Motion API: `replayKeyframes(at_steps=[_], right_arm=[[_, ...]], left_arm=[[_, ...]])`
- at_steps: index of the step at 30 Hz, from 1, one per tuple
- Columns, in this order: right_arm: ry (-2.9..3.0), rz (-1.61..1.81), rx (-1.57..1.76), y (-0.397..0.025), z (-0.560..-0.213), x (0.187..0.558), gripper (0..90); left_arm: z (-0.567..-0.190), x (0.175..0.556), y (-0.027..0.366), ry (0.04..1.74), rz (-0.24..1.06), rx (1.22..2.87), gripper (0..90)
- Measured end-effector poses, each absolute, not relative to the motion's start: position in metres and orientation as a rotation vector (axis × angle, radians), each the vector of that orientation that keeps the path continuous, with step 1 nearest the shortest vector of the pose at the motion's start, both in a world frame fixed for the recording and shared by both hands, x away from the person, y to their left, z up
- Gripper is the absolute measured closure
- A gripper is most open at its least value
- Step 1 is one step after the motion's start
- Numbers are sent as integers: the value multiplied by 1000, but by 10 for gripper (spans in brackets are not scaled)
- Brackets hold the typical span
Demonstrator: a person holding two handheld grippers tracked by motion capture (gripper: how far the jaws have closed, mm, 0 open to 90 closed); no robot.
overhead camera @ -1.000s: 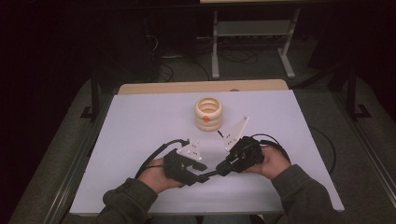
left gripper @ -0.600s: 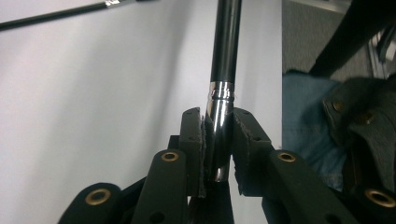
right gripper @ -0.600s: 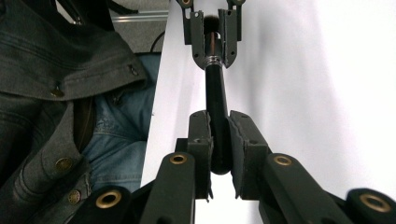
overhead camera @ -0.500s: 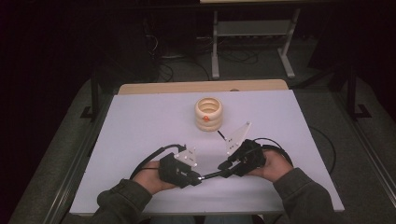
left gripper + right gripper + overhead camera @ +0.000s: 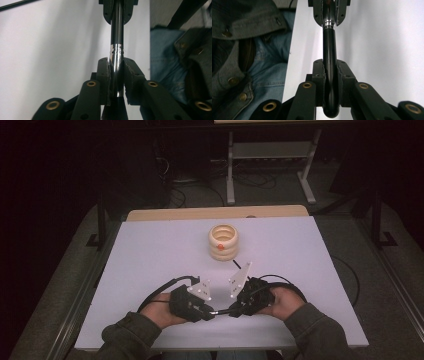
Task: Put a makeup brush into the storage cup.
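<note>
A slim pen with a black barrel (image 5: 329, 42) and a shiny silver section (image 5: 116, 53) is held level between my two grippers, just above the white table (image 5: 150, 255) near its front edge. My left gripper (image 5: 116, 72) is shut on the silver section. My right gripper (image 5: 330, 75) is shut on the rounded black end. In the high view the left gripper (image 5: 209, 313) and right gripper (image 5: 234, 310) face each other tip to tip, with the pen (image 5: 222, 311) bridging them.
A cream stack of rings (image 5: 223, 241) with an orange dot stands at the table's middle back. A thin dark stick (image 5: 237, 265) lies just in front of it. Cables loop beside both hands. The person's jeans (image 5: 272, 75) sit close behind the front edge.
Both hands have drawn slightly toward the front edge, still joined by the pen. The ring stack has not moved.
</note>
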State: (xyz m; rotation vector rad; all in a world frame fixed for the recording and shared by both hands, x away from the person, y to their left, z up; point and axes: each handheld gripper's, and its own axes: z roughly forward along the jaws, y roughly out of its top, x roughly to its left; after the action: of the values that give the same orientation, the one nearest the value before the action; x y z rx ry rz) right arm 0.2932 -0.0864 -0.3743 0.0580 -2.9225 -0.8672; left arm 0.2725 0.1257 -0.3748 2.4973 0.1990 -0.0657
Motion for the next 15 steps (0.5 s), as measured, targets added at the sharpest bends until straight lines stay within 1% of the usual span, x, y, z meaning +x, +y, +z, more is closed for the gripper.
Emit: replayKeyframes(at_steps=[1,4,8,9,11,12,13,14,15], right_arm=[[-2912,-928,35,-93,-375,292,785],[-2904,-979,26,-99,-378,290,785],[-2900,-1036,12,-102,-383,290,785],[-2896,-1061,30,-100,-384,289,784],[-2906,-1061,39,-99,-385,289,781],[-2915,-1059,25,-98,-386,289,755],[-2920,-1020,-46,-97,-387,291,633],[-2920,-1020,-46,-97,-387,291,633],[-2945,-985,-105,-96,-388,292,543]], left_arm=[[-377,273,131,234,-90,2471,605],[-381,274,134,253,-107,2455,591],[-381,276,131,251,-124,2443,645],[-379,277,129,233,-112,2454,733],[-379,277,129,228,-121,2465,741],[-380,277,128,224,-128,2471,756],[-380,276,128,219,-126,2486,761],[-380,276,127,220,-123,2499,761],[-380,276,126,217,-122,2511,761]])
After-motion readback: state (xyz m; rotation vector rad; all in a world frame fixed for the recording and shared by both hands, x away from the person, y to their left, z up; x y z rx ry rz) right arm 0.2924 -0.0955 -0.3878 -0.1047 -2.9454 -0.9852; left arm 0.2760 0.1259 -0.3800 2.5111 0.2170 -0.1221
